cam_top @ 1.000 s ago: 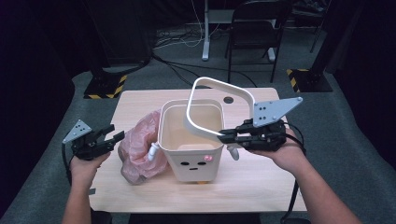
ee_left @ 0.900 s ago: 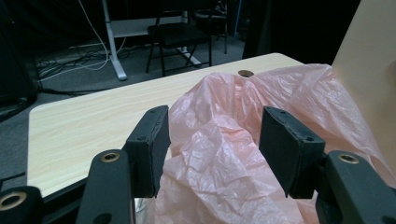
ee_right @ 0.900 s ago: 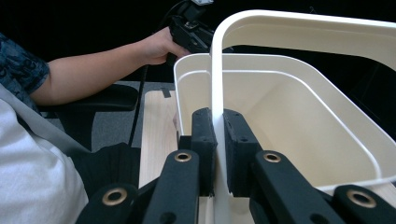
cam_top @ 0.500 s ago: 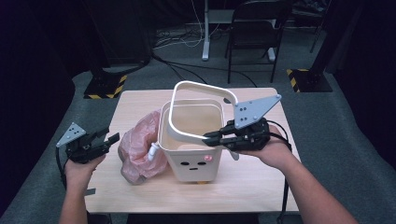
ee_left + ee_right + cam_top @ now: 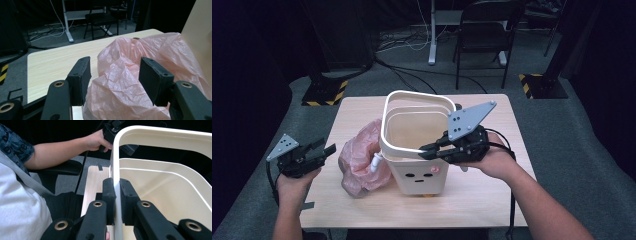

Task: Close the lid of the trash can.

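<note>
A cream bin (image 5: pixel 419 175) with a small face on its front stands mid-table. Just above its mouth, tilted, hangs a white rounded-square ring (image 5: pixel 412 95). My right gripper (image 5: pixel 428 148) is shut on the ring's near right edge. In the right gripper view both pads pinch the ring's thin wall (image 5: pixel 116 170), with the bin's inside (image 5: pixel 160 195) beyond. A crumpled pink plastic bag (image 5: pixel 357 160) lies against the bin's left side. My left gripper (image 5: pixel 324 150) is open at the table's left edge. Between its spread jaws the left gripper view looks onto the bag (image 5: pixel 125 75).
The light wooden table (image 5: pixel 492 200) has bare room to the right and front. A black chair (image 5: pixel 489 30) and yellow-black striped floor bases (image 5: pixel 327 92) stand behind it. A small white peg (image 5: pixel 374 162) sticks out at the bin's left side.
My right gripper has carried the ring leftward and down from the bin's right side, so it now sits over the bin's mouth. My left gripper has drifted slightly left.
</note>
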